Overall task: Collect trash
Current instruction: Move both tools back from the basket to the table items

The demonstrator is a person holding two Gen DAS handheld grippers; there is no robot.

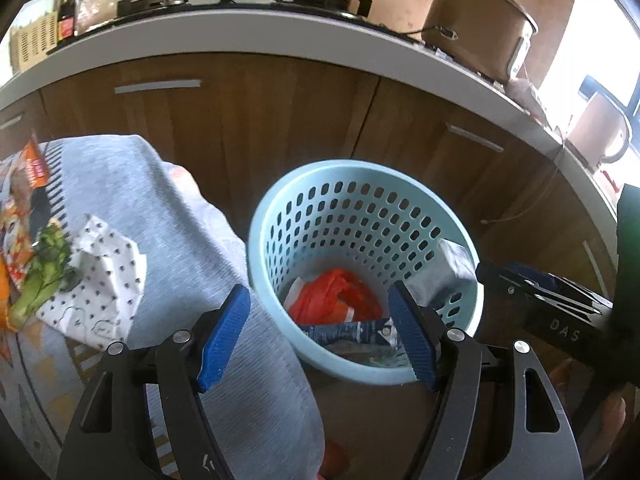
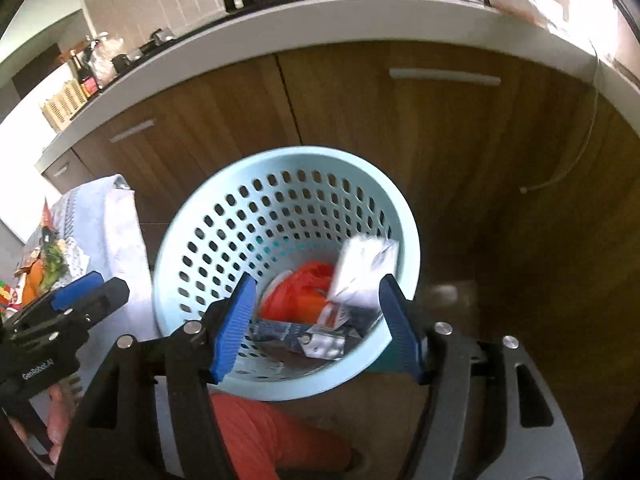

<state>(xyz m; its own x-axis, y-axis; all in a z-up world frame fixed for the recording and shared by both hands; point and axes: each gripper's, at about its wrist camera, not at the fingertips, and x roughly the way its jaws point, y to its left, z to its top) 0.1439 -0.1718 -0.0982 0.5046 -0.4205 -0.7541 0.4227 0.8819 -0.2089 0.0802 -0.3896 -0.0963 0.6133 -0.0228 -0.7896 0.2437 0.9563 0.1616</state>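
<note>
Both grippers hang over the bin (image 1: 362, 268), pointing down into it. Left gripper (image 1: 320, 338) has its blue jaws wide apart and nothing between them. Right gripper (image 2: 316, 330) is wide apart too, and a blurry silver packet (image 2: 366, 270) sits in the gap by the bin's wall, but the pads do not press it. Inside the bin lie a red bag (image 1: 332, 298) and a dark blue wrapper (image 1: 344, 330). Left of the bin, on a grey cloth (image 1: 160, 216), lie a spotted paper (image 1: 100, 280) and some greens (image 1: 44, 268).
</note>
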